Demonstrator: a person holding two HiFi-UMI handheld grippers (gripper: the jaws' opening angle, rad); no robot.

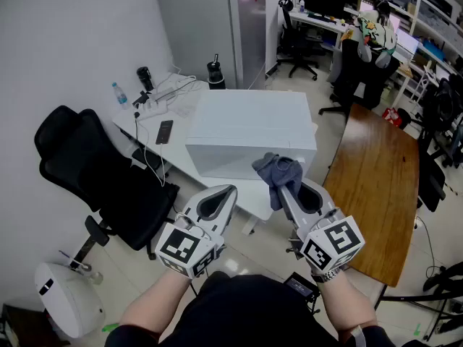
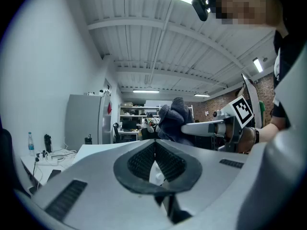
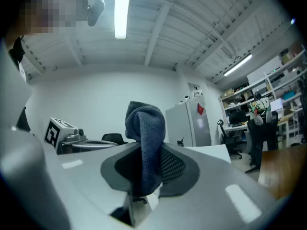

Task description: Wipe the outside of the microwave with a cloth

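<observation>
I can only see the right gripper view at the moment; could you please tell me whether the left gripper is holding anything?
Observer: No. The left gripper has its fingers closed together with nothing between them.
Operator: Thank you. Is anything lying near the microwave that I should keep clear of?
Observer: Yes. In the head view, a phone lies flat on the white desk, just to the left of the microwave.

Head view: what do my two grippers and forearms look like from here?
The left gripper and the right gripper are matching light grey plastic tongs. Each has a teardrop-shaped opening lined with dark ribbed pads. Each carries a white cube printed with black square markers. No sleeves cover the forearms. The right wrist wears a silvery wristband, and dark clothing shows below.
</observation>
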